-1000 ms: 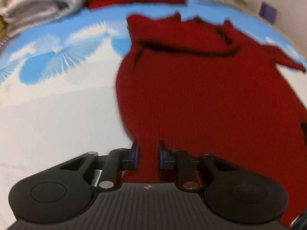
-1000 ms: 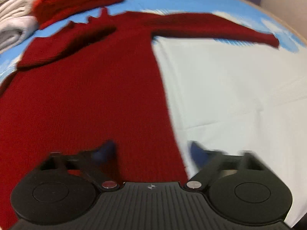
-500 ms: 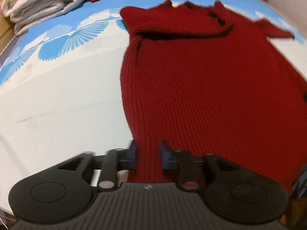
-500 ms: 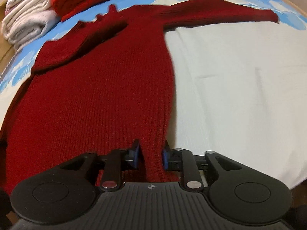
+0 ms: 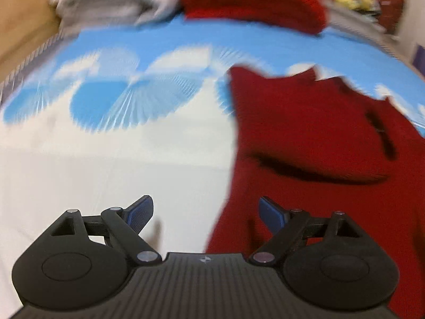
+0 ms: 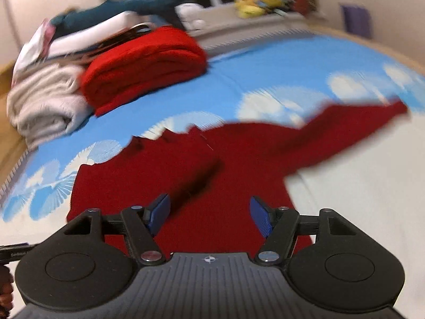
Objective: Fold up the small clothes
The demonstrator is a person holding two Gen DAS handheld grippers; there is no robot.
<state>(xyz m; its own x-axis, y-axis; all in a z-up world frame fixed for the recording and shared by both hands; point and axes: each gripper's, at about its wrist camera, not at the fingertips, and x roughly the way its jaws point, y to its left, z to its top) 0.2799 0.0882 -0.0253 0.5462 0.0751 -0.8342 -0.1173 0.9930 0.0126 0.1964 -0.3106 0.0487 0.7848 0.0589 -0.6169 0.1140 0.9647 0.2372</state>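
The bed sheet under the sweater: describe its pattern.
The bed sheet is sky blue with white fan-like cloud shapes, fading to plain white nearer the camera; clearest in the right wrist view.

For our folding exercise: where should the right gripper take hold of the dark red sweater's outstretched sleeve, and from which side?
Probably at the cuff, the free end of the sleeve lying flat and stretched away from the dark red sweater body. Come from above, at its outer end, with the right gripper, whose fingers are opening with nothing between them.

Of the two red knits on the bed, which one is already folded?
The brighter red knit at the far edge, beside the pile of pale laundry, is folded into a thick stack. The darker red sweater lies spread flat nearer the grippers, one sleeve stretched out.
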